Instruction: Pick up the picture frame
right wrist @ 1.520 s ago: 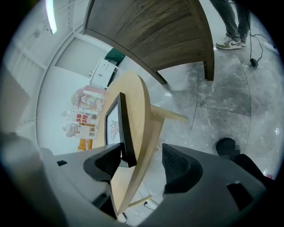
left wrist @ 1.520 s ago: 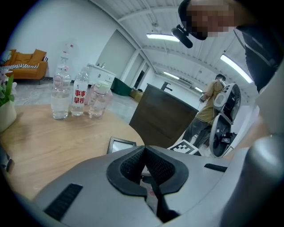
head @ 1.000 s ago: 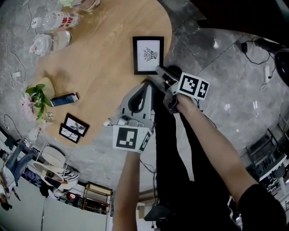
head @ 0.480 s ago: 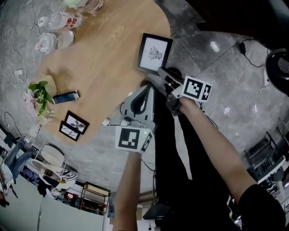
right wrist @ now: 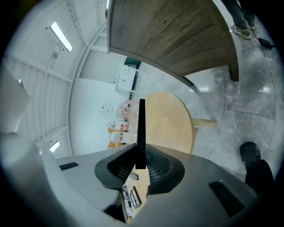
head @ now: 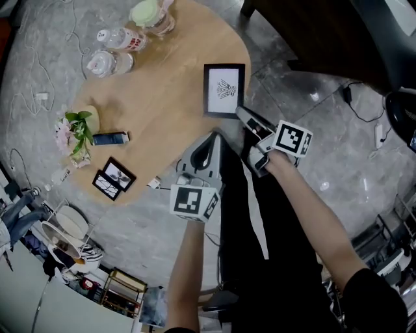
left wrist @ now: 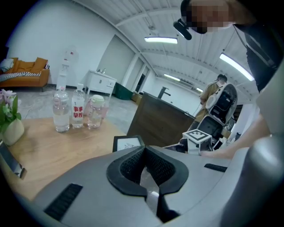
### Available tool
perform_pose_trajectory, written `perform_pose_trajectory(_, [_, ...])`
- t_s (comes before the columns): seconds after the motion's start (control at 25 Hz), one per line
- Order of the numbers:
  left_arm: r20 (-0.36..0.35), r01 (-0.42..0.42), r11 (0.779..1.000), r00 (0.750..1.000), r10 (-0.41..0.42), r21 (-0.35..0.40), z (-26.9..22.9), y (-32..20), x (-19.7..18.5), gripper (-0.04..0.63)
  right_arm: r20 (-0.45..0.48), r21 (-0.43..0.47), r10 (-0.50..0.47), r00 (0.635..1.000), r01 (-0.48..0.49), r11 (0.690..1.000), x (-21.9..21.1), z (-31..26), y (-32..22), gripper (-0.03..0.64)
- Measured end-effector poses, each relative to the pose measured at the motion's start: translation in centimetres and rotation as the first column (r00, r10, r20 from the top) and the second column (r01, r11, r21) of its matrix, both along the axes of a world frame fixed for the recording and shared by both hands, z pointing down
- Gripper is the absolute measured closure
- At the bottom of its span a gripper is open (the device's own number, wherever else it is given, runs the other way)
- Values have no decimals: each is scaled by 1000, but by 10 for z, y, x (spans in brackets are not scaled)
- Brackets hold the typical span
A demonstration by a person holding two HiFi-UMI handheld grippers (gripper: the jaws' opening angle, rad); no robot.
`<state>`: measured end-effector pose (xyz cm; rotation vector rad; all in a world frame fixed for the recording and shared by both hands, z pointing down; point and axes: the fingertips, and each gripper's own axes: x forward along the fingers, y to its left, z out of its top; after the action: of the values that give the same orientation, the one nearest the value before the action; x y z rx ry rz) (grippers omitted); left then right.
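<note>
The picture frame [head: 224, 90] is black with a white print and hangs above the near edge of the round wooden table [head: 162, 104]. My right gripper [head: 242, 114] grips its lower right corner, and its jaws are still closing on it. In the right gripper view the frame [right wrist: 141, 128] shows edge-on as a thin black strip clamped between the pads of the right gripper [right wrist: 141, 160]. My left gripper [head: 211, 138] hovers just below and left of the frame, shut with nothing in it. The left gripper view shows the frame [left wrist: 128, 142] beyond the shut left gripper [left wrist: 144, 151].
Two water bottles [head: 114, 62] and a green-lidded jar [head: 148, 13] stand at the table's far side. A flower vase [head: 81, 127], a blue box [head: 110, 138] and two small frames [head: 112, 179] lie at the left. A dark wooden counter [head: 312, 32] stands beyond.
The right gripper has closed on the picture frame and raised it off the table, tilting it on the way. The left gripper has risen too, still shut.
</note>
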<state>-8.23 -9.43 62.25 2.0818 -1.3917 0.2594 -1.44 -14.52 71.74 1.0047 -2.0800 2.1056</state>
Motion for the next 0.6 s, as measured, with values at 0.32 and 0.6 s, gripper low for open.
perform_pose_trajectory(0.32, [38,105,991,993,-109,86,-91,-19,-19,592,232,94,26,972,-50,994,-7,-120,-43,543])
perform_pose_trajectory(0.6, [56,15,991,998,-23,136,-191,-17,2,592,305,127,31,952,-73,989,12,-234,-45,543])
